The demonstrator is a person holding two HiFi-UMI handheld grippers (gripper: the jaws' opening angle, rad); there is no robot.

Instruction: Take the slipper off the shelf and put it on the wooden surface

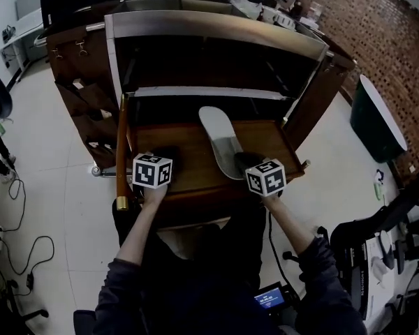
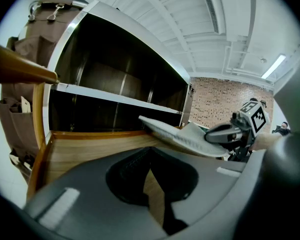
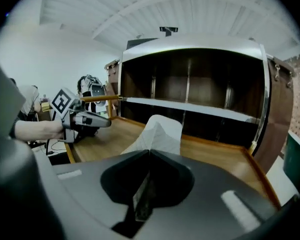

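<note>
Here, of two tongs, right tongs point(image 3: 149, 154) grip the one slipper point(image 1: 222, 142), left tongs point(image 2: 150, 151) clenched empty

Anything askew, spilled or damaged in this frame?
The slipper over the wooden surface isn't lying flat: the right tongs are shut on its near end, pinching it into a ridge, so it sits tilted and diagonal. Nothing spilled or damaged that I can see.
</note>
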